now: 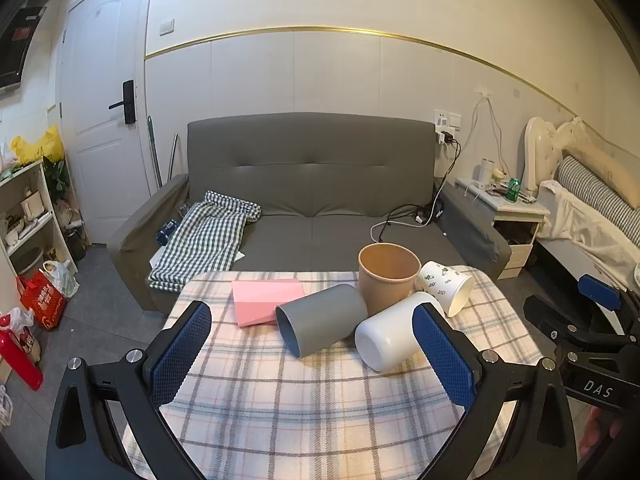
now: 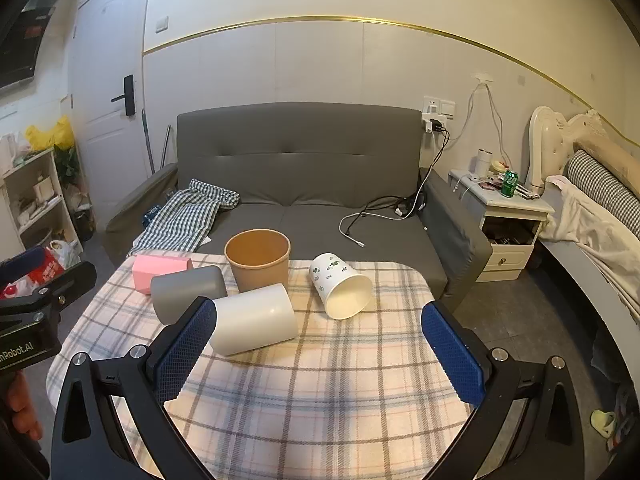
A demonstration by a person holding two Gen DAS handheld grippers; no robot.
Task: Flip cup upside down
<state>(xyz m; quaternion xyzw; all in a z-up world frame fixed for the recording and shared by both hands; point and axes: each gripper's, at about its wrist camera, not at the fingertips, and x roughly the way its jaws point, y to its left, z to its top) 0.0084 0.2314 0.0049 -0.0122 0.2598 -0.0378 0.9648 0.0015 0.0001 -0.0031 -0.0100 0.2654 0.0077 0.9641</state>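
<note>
Several cups sit on the plaid-covered table (image 1: 304,400). A grey cup (image 1: 322,325) (image 2: 188,292) lies on its side, mouth toward me. A white cup (image 1: 394,332) (image 2: 254,318) lies on its side beside it. A brown paper cup (image 1: 387,276) (image 2: 259,259) stands upright, mouth up. A leaf-patterned paper cup (image 1: 446,286) (image 2: 340,286) lies on its side. My left gripper (image 1: 312,354) is open and empty, short of the grey and white cups. My right gripper (image 2: 320,356) is open and empty, in front of the white and patterned cups.
A pink box (image 1: 266,300) (image 2: 160,269) lies at the table's far left. A grey sofa (image 1: 312,184) with a checked cloth (image 1: 204,240) and cables stands behind the table. A nightstand (image 2: 504,216) and bed are at right, shelves and bags at left.
</note>
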